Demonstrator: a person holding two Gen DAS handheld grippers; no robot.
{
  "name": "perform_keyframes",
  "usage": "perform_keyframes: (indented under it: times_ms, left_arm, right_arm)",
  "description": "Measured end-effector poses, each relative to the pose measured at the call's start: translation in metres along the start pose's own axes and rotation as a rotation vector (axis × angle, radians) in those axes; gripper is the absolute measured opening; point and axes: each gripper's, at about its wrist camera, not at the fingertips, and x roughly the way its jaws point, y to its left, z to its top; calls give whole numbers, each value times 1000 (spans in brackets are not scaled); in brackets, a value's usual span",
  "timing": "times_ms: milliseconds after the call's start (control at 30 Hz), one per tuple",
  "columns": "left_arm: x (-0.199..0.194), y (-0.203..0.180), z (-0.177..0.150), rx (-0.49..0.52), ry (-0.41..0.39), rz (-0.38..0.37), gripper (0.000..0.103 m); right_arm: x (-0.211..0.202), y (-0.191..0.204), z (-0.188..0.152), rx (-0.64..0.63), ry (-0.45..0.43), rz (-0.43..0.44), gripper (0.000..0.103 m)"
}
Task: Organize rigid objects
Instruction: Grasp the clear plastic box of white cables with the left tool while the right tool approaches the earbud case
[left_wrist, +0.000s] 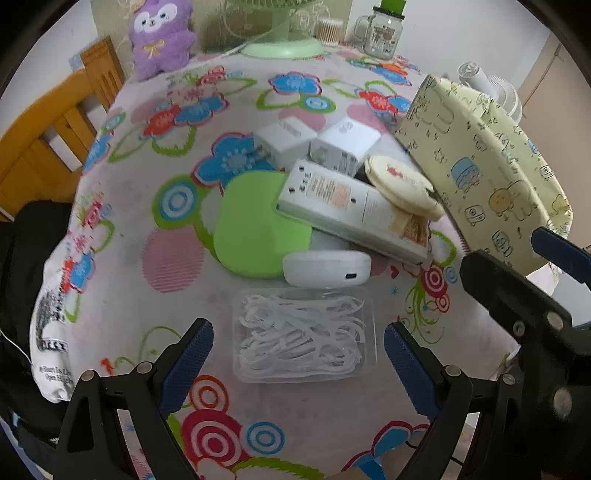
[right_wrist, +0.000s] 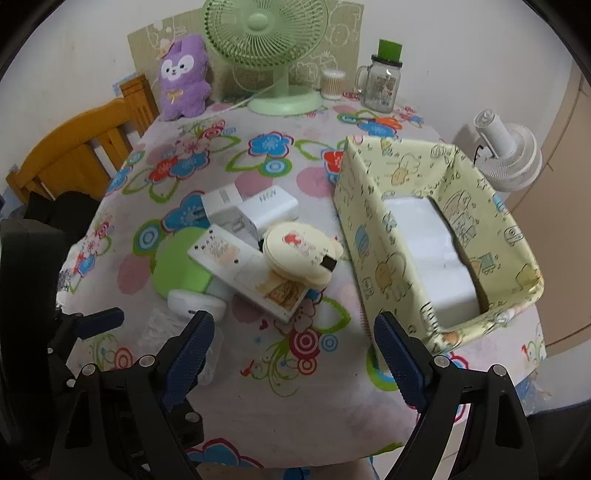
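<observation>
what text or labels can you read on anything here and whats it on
Nothing reads with certainty.
White charger: pale printed letters, too faint to make out.
Long white box: label print too small.
White cloth at the table's edge: blurred black lines.
Glass jar mug: picture label, unreadable.

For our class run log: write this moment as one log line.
stage: approach | left gripper: open, around clear box | right gripper: open, empty | storage bin: beside pile

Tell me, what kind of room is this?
Probably a lived-in home, perhaps a dining corner: a table under a flowered tablecloth, a wooden chair beside it, and at the back a green desk fan and a purple plush toy.
</observation>
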Motion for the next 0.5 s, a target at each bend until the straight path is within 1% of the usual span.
perform_keyframes:
  times_ms: [100, 267, 433, 500]
  left_arm:
    - [8, -1, -1, 5, 6, -10, 94]
    - [13, -5, 0, 24, 2, -1, 93]
    - [20, -4, 3, 20, 15, 12, 87]
    - [19, -3, 3, 24, 7, 7, 87]
  right_arm:
    - [6, 0, -3, -4, 8, -11, 90]
    - [8, 1, -5, -24, 7, -33, 90]
    - [11, -4, -6, -7, 14, -57, 90]
    - [12, -5, -6, 1, 18, -72, 90]
